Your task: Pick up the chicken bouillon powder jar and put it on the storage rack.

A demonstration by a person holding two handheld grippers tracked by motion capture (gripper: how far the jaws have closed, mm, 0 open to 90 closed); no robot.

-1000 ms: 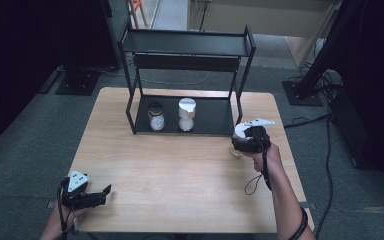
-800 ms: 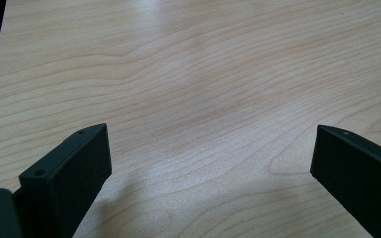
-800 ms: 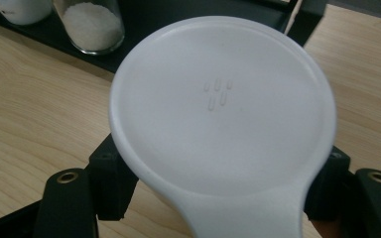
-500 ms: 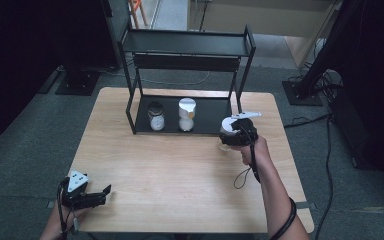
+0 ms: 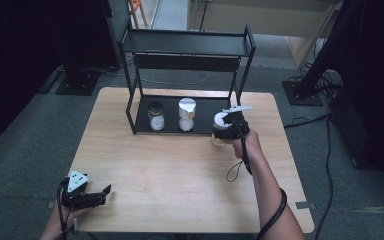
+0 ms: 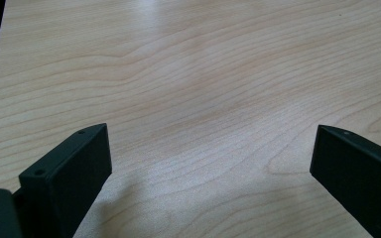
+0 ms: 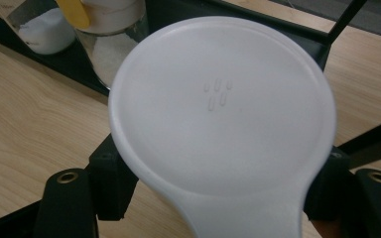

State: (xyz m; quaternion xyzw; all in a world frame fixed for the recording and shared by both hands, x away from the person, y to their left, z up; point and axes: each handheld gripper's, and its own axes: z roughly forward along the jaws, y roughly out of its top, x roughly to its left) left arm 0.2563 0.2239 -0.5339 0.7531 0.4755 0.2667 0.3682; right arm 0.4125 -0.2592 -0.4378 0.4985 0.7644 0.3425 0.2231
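A: What's laid out, starting big?

B: A wooden table with a black two-tier rack at its far side. Two jars stand on the rack's bottom shelf, a dark-lidded one on the left and a taller white-lidded one just to its right.

A: And the third jar?

B: A white-lidded jar is clamped in the right gripper, its jaws pressed on both sides below the lid. It hangs at the rack's near right corner, just in front of the shelf's free right end.

A: So which step is this?

B: I'd judge it's the carry, with the jar on its way to join the two on the shelf.

A: The other hand?

B: The left gripper rests at the near left corner of the table, jaws wide, nothing between them.

A: What does the next move need?

B: Probably easing the jar farther in under the top tier, past the right post, upright and clear of the white-lidded neighbour, then setting it down before letting go.
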